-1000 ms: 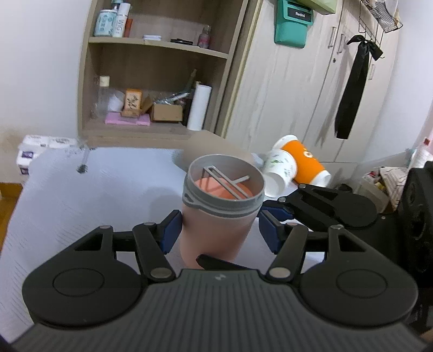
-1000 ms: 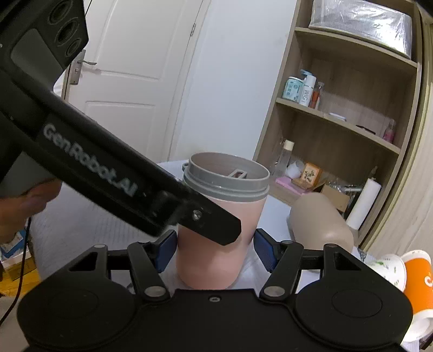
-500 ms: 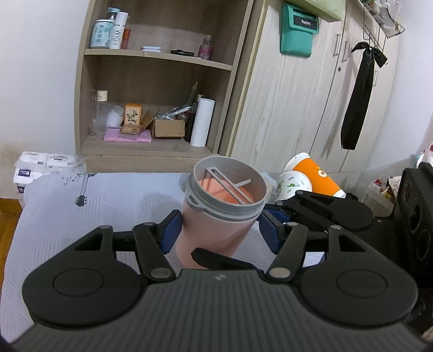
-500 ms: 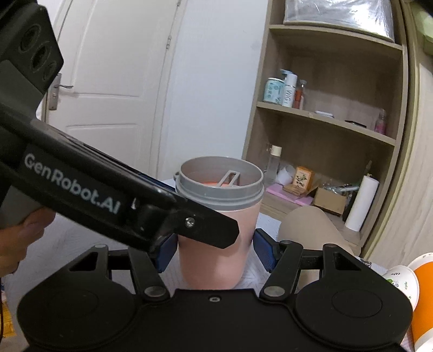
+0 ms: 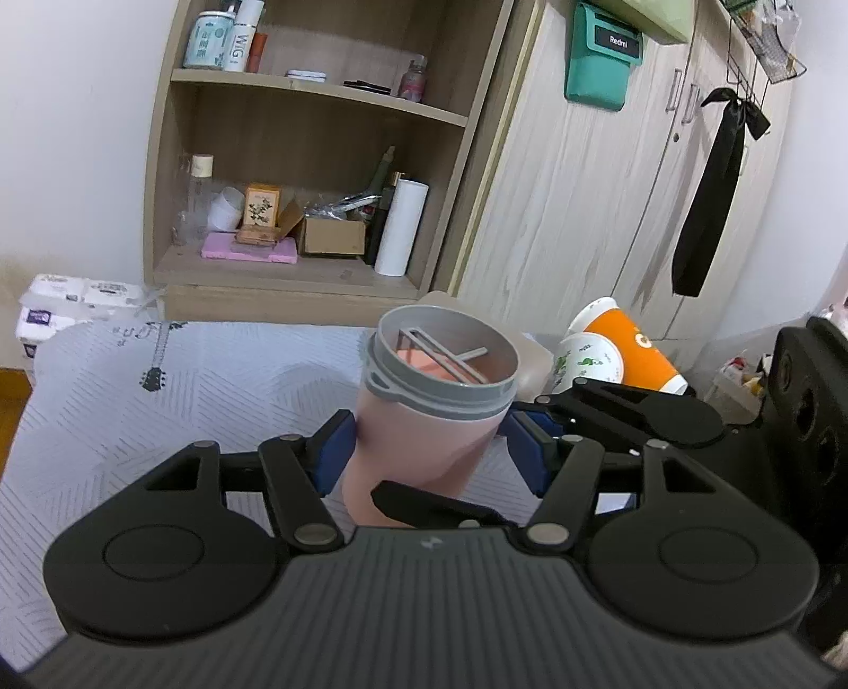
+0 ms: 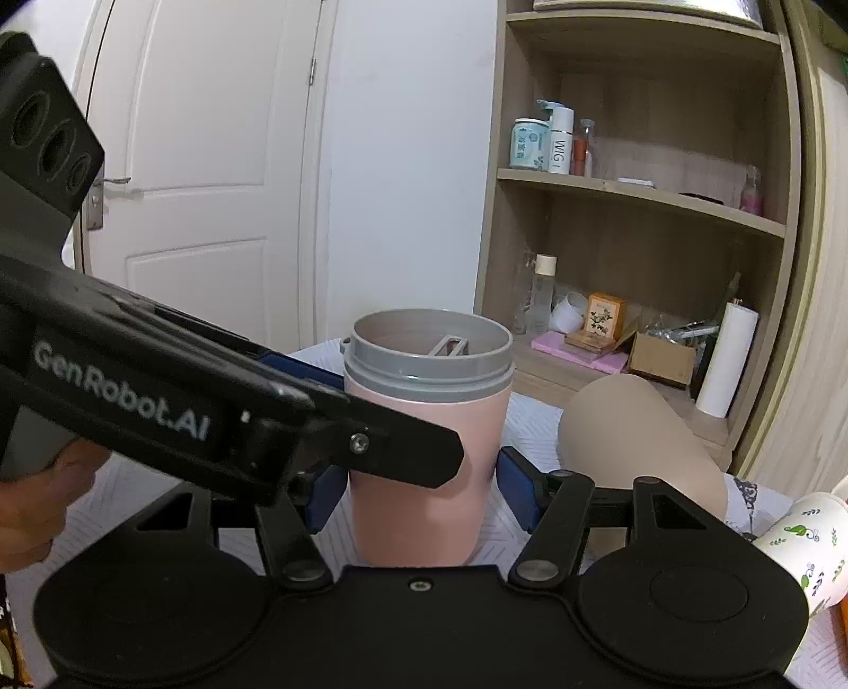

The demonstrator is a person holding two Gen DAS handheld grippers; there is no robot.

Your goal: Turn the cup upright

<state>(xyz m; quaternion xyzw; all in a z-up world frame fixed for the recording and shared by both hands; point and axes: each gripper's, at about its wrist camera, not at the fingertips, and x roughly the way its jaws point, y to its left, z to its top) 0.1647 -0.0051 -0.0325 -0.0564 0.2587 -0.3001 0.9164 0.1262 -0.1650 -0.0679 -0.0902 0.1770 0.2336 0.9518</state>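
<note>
Pink cup [image 5: 424, 424], mouth up on the surface [image 5: 159, 392], bracketed by left tongs [image 5: 426, 445] and right tongs [image 6: 418, 490], both spread wide, apparently releasing it.

I am working in a home, most likely a bedroom. Beyond my jaws stands a wooden shelf unit [image 5: 297, 159] crowded with toiletry bottles [image 5: 222, 34] and small boxes, beside a wardrobe [image 5: 599, 212] with a black ribbon [image 5: 710, 191] hung on its door. A white panelled door [image 6: 196, 169] shows left of the jaws.
</note>
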